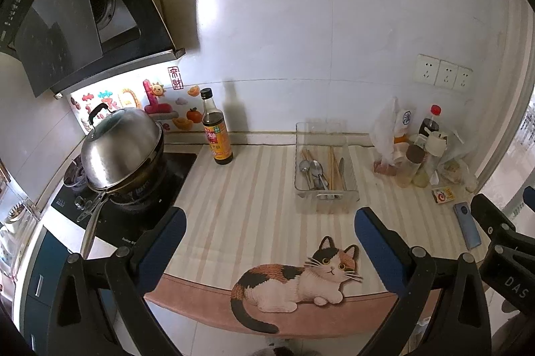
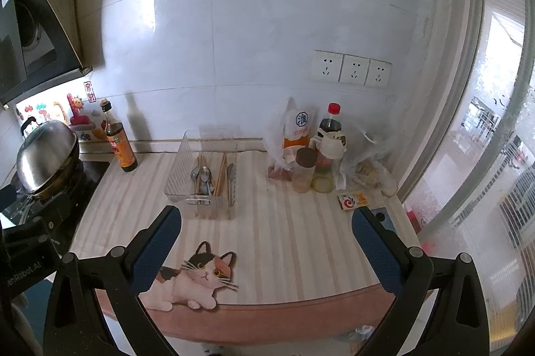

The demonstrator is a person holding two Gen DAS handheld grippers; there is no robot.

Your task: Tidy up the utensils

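A clear plastic organizer tray (image 1: 326,199) (image 2: 180,168) stands on the striped mat near the wall. In it lie metal spoons (image 1: 312,172) (image 2: 202,177), wooden chopsticks (image 1: 332,167) (image 2: 220,172) and a knife (image 1: 341,170) (image 2: 230,175). My left gripper (image 1: 269,222) is open and empty, held above the mat's front part, short of the tray. My right gripper (image 2: 265,222) is open and empty, to the front right of the tray. Its body shows at the right edge of the left wrist view (image 1: 501,232).
A striped mat with a cat picture (image 1: 301,282) (image 2: 197,279) covers the counter. A dark sauce bottle (image 1: 215,128) (image 2: 120,142) and a wok with steel lid (image 1: 120,148) (image 2: 46,155) stand left. Bottles and bags (image 1: 418,148) (image 2: 317,148), a small box (image 2: 352,200) and a phone (image 1: 468,227) sit right.
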